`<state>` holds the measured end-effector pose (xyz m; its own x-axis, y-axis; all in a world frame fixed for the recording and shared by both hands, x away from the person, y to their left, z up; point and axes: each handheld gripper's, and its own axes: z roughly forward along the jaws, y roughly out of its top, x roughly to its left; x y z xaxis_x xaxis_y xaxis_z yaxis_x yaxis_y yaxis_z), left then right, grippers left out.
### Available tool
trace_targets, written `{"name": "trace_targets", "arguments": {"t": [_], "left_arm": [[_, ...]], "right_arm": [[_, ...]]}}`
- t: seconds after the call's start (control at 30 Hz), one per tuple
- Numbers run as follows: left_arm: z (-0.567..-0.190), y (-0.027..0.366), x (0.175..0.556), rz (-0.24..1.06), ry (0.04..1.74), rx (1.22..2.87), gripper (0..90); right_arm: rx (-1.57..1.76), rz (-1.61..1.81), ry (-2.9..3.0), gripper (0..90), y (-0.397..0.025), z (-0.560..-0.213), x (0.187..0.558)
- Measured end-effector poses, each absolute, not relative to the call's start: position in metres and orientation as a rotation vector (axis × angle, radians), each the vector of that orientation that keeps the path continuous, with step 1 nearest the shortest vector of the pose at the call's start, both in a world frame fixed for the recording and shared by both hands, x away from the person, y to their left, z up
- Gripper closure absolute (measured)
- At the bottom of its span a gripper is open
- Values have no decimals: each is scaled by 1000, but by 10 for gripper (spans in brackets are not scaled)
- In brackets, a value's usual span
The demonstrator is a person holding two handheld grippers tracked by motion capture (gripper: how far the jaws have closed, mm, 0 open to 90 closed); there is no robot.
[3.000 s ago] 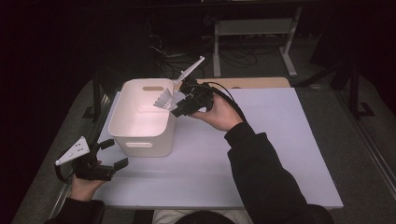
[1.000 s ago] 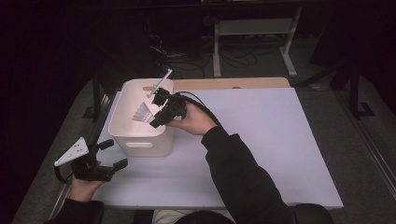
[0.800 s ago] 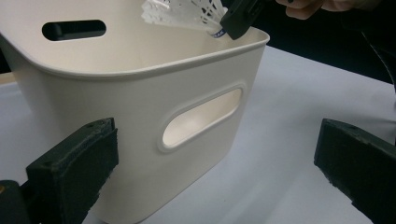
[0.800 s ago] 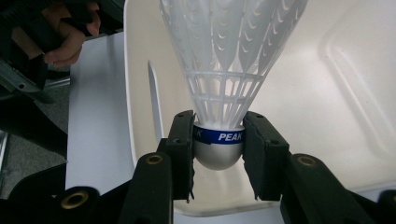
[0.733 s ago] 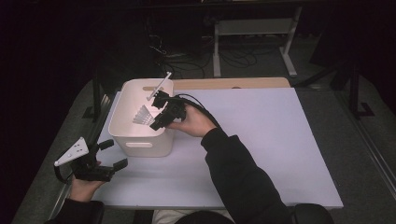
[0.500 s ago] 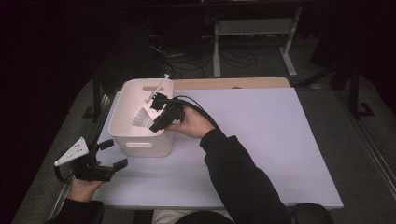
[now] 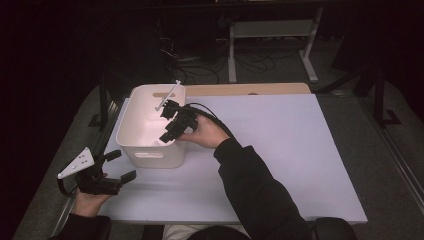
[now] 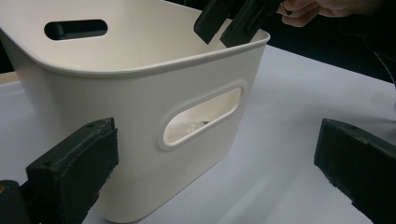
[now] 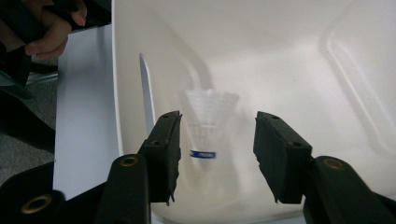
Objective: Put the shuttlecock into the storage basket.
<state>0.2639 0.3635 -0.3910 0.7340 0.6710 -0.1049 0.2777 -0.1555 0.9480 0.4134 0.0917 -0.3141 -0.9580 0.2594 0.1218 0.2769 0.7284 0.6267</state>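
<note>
White feathered shuttlecock (image 9: pixel 208 122) already lies in the white plastic bin (image 7: pixel 142 150); right tongs (image 9: pixel 215 142) spread above it, left tongs (image 7: pixel 116 165) spread idle, withdrawal remains

Counted on the table (image 7: pixel 300 150): one white bin (image 7: pixel 150 145), one shuttlecock (image 9: pixel 205 122) inside it, two grippers, the left (image 7: pixel 112 167) and the right (image 7: pixel 167 122), both held by hands.

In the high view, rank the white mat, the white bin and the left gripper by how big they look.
1. white mat
2. white bin
3. left gripper, smallest though nearest the camera
</note>
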Motion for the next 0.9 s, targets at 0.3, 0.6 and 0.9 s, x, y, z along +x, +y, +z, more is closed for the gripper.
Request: {"name": "trace_targets", "arguments": {"t": [0.3,0.6,0.9], "left_arm": [[-391,364,263,409,754,1744,0],[-391,364,263,408,755,1741,0],[-391,364,263,408,757,1741,0]], "right_arm": [[-497,-1093,-2894,339,85,-310,417],[-533,-1160,-2909,165,79,-305,416],[-525,-1230,-2880,131,68,-295,414]]}}
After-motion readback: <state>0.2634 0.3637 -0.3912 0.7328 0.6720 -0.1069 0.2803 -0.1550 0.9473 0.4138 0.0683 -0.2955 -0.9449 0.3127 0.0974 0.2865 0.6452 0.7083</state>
